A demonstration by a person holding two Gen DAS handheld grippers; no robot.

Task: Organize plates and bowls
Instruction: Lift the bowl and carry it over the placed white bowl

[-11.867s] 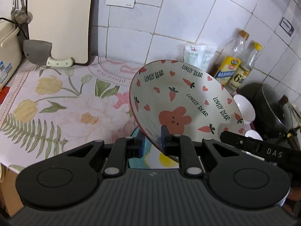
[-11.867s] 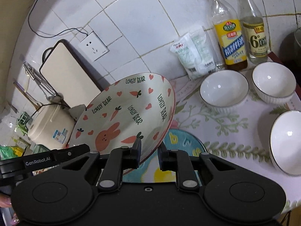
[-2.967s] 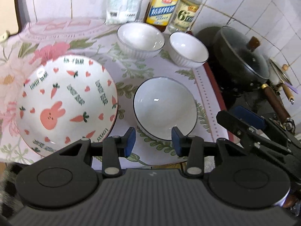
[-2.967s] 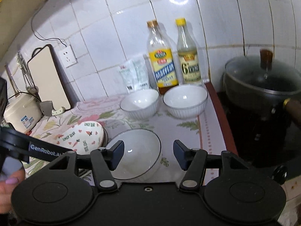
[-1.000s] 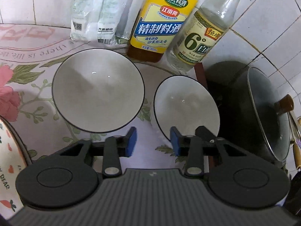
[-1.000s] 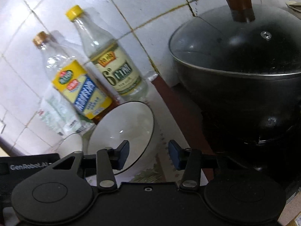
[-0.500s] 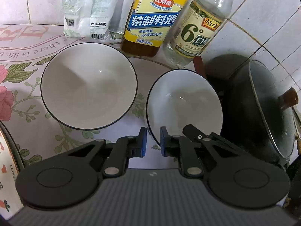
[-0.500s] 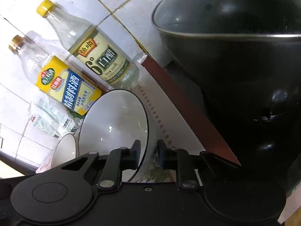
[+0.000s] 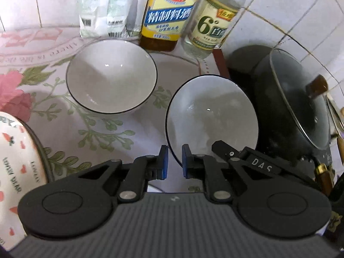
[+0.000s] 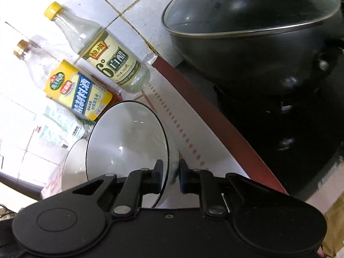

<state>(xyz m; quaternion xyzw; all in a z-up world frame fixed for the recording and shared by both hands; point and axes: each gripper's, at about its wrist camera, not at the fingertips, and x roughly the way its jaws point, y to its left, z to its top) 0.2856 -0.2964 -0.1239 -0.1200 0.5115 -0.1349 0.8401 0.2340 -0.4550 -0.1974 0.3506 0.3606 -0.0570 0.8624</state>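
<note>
Both grippers are shut on the rim of one small white bowl with a dark rim [image 9: 211, 116], which tilts above the counter. My left gripper [image 9: 174, 161] pinches its near rim. My right gripper [image 10: 170, 173] pinches the rim of the same bowl [image 10: 126, 137] from the stove side; its black body also shows in the left wrist view [image 9: 243, 161]. A second white bowl [image 9: 111, 81] sits upright on the floral mat to the left, and shows behind the held bowl in the right wrist view [image 10: 73, 165]. The bunny-print plate [image 9: 19, 167] lies at the left edge.
A yellow-labelled cooking wine bottle [image 9: 169, 15], a vinegar bottle [image 9: 212, 23] and a white packet [image 9: 101, 6] stand against the tiled wall. A black lidded wok [image 9: 296, 103] sits on the stove to the right, past the counter's red edge [image 10: 215, 116].
Both grippers have closed from open onto the right-hand bowl's rim, and the bowl has tipped up off the mat toward the left. The second bowl has not moved.
</note>
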